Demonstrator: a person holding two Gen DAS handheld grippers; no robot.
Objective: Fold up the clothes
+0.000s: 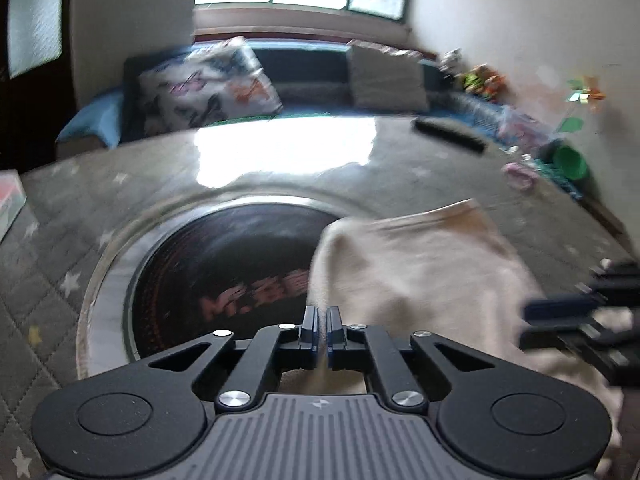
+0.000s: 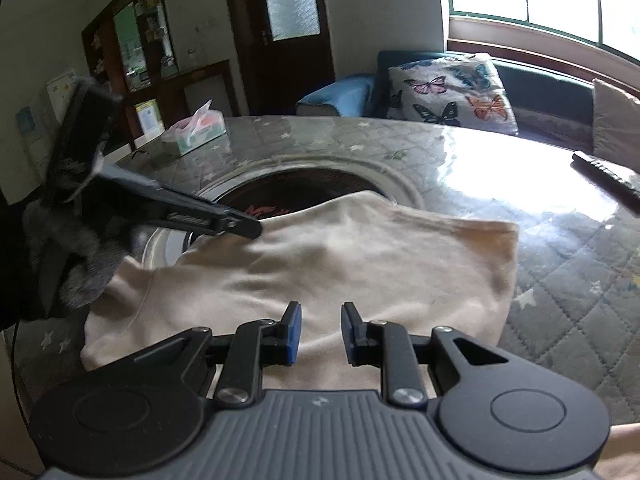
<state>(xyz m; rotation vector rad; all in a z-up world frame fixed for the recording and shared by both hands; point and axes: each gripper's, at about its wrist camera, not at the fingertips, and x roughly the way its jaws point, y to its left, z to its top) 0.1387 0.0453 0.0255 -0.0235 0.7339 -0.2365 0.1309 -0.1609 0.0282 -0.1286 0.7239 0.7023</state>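
Observation:
A cream garment (image 1: 420, 272) (image 2: 360, 248) lies spread on the star-patterned table (image 2: 560, 240), and its far edge hangs over a round dark recess (image 2: 304, 184). My left gripper (image 1: 322, 332) is shut on the garment's left edge, with cloth running up between its pads. In the right wrist view the left gripper (image 2: 256, 232) meets the cloth's upper left edge, held by a hand in a grey glove. My right gripper (image 2: 320, 332) hovers open over the near part of the garment, and nothing sits between its pads. The left wrist view shows the right gripper (image 1: 528, 320) blurred at the right edge.
The round black hotplate (image 1: 224, 272) with a metal rim sits in the table's middle. A dark remote (image 2: 604, 178) lies at the far right and a tissue box (image 2: 196, 130) at the far left. A sofa with a butterfly cushion (image 2: 448, 88) stands behind, and a green bowl (image 1: 570, 160) is to the right.

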